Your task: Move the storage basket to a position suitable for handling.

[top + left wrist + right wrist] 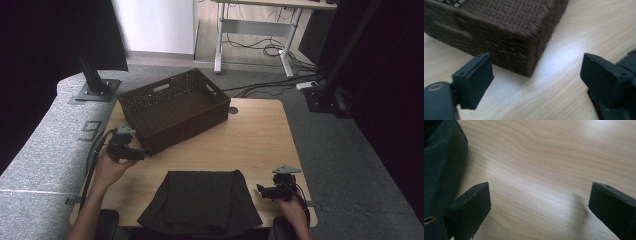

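- Cloth: dark, folded, flat at near edge of wooden table, between the two grippers.
- Right gripper: just right of cloth, jaws spread wide, nothing between them, bare wood underneath; cloth edge sits beside its left jaw.
- Left gripper: jaws wide apart, empty, pointing at near corner of brown wicker basket; corner close ahead, not touched.

High view looks down on the whole table, left gripper view close by the basket corner, right gripper view close beside the dark cloth, all sharing the tabletop.
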